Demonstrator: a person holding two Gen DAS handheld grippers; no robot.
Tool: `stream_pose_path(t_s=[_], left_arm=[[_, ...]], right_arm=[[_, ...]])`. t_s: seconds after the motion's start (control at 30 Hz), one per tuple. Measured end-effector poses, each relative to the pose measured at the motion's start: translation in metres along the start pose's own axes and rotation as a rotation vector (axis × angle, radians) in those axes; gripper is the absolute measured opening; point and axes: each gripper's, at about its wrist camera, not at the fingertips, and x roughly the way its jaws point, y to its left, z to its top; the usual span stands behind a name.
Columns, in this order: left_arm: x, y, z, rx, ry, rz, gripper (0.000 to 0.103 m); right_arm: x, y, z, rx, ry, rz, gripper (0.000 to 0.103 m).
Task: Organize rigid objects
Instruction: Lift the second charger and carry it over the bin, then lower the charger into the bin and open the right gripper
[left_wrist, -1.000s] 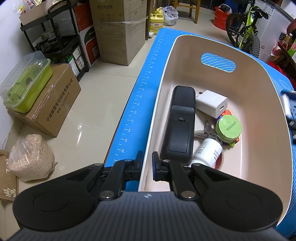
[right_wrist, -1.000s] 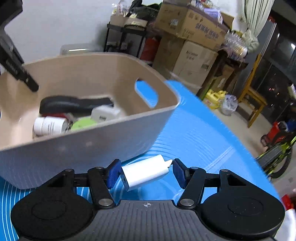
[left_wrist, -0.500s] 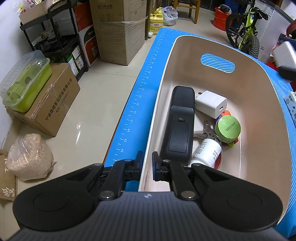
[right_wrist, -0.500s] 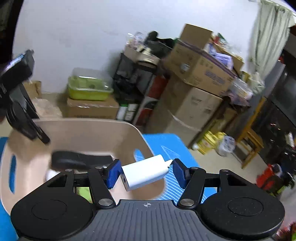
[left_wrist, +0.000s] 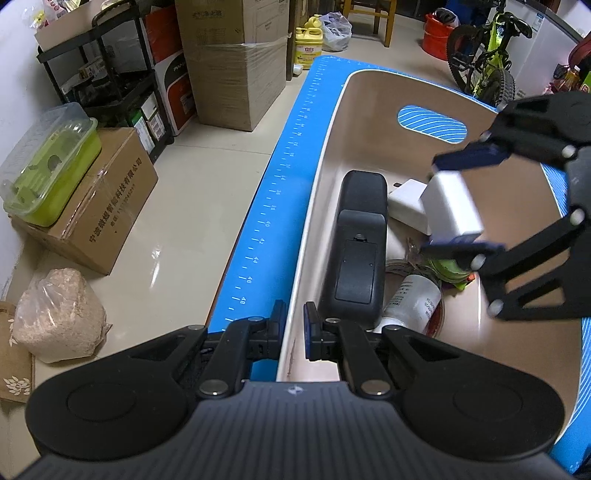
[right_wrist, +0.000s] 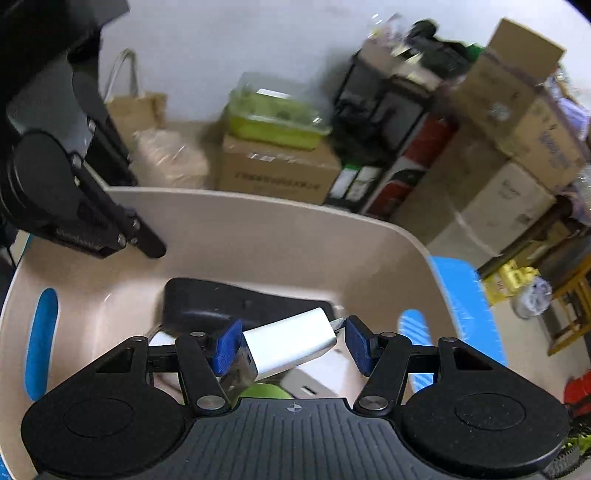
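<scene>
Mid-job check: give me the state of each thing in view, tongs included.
Left tongs: shut on the bin's near wall.
Right tongs: shut on white charger, held above the bin.
Beige bin: upright, open-topped, part filled.
Black remote: lying back-up in the bin.
Second white charger: lying in the bin.
White bottle: on its side.
</scene>
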Motion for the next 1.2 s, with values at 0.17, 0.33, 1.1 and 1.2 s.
stream_pose_path(t_s=[0.17, 0.33, 1.1, 1.2], left_arm=[[0.0, 0.001, 0.001, -0.003, 0.001, -0.006, 0.011], [0.001, 0.003, 0.001, -0.009, 0.002, -0.026, 0.011], [-0.009, 0.003, -0.001, -0.018, -0.018, -0.014, 0.011], [-0.019, 0.004, -0.001, -0.021, -0.045, -0.015, 0.013]], right_arm=[[0.013, 0.012, 0.004, -0.034, 0.06, 0.045, 0.065], [0.029, 0.019, 0.006, -0.045, 0.123, 0.058, 0.065], [0.011, 0.027, 0.006, 0.069, 0.138, -0.03, 0.08], [-0.009, 0.026, 0.003, 0.13, 0.103, -0.072, 0.083]])
